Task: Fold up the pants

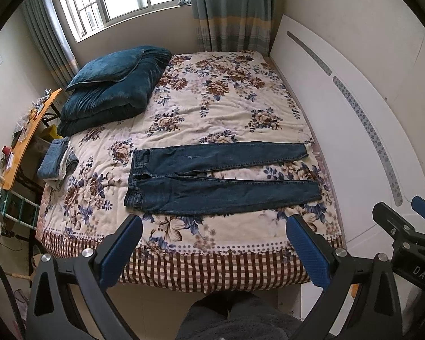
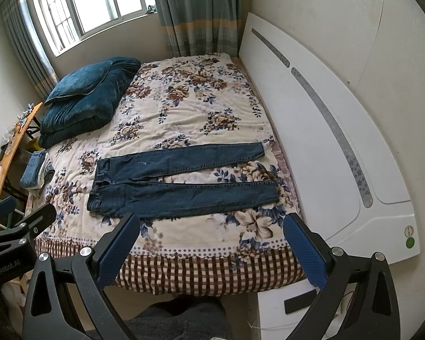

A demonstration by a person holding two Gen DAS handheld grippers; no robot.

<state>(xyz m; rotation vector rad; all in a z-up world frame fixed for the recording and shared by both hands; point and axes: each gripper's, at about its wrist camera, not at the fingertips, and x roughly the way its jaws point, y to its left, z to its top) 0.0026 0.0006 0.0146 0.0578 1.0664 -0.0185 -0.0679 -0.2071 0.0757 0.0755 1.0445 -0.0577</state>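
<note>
The bed (image 1: 226,104) takes up most of both views, covered in a cream floral quilt with a red-and-white checked border hanging over the near edge, and a white headboard (image 1: 340,113) runs along its right side. A folded dark teal blanket (image 1: 113,96) sits at the far left corner with a matching pillow (image 1: 104,68) on top (velvety looking stuff). The pants (image 1: 212,175), dark blue jeans, lie flat and unfolded across the near part of the bed, waistband to the left, both legs stretched out toward the headboard with a narrow gap of quilt showing between them. A small stack of folded clothes (image 1: 58,161) sits at the left edge of the bed, well apart from the jeans, and an orange table (image 1: 28,136) with clutter stands just beside that edge. The left gripper (image 1: 214,246) hangs over the near edge of the bed with its blue-padded fingers spread wide, holding nothing. The right gripper (image 2: 212,248) is the same deal, spread wide and empty, short of the jeans.
</note>
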